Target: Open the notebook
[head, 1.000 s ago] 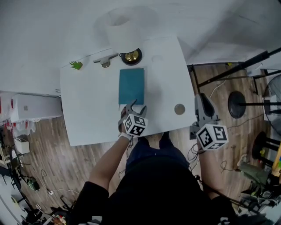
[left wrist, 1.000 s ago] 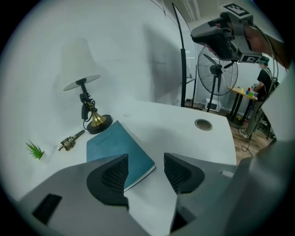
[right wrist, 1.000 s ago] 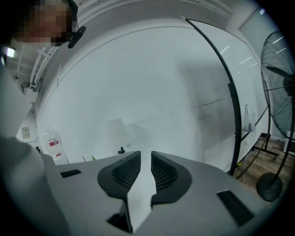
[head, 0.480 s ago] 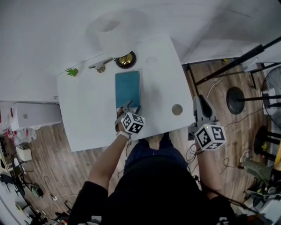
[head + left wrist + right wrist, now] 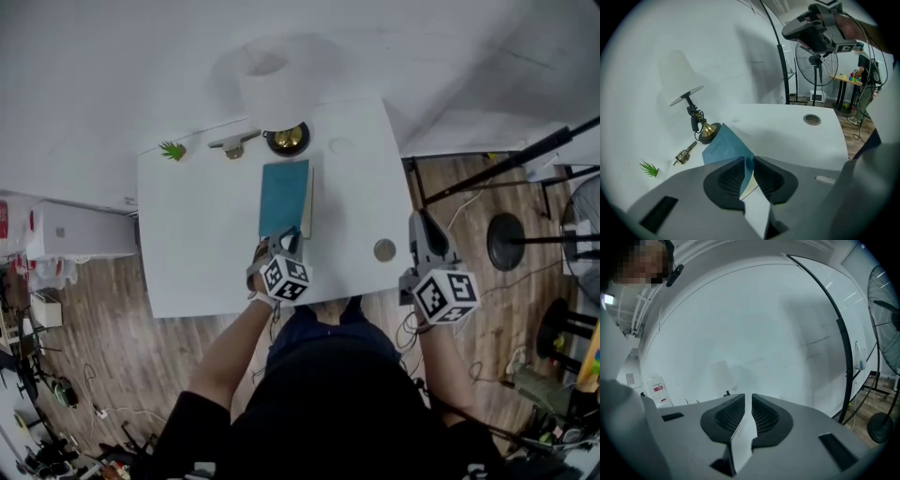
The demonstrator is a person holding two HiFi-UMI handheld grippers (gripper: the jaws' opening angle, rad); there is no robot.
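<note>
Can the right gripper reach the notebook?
Probably yes: only bare table and a round disc lie between the right gripper and the notebook. Its jaws have just been closing with nothing between them.

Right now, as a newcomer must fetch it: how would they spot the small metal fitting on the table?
Find the white table, then the lamp's brass base at its far edge. Between that base and the green sprig lies the metal fitting: the only silvery, elongated piece there.

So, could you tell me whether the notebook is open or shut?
Barely open: the left gripper has just closed its jaws on the teal cover of the notebook, lifting it off the pale pages.
</note>
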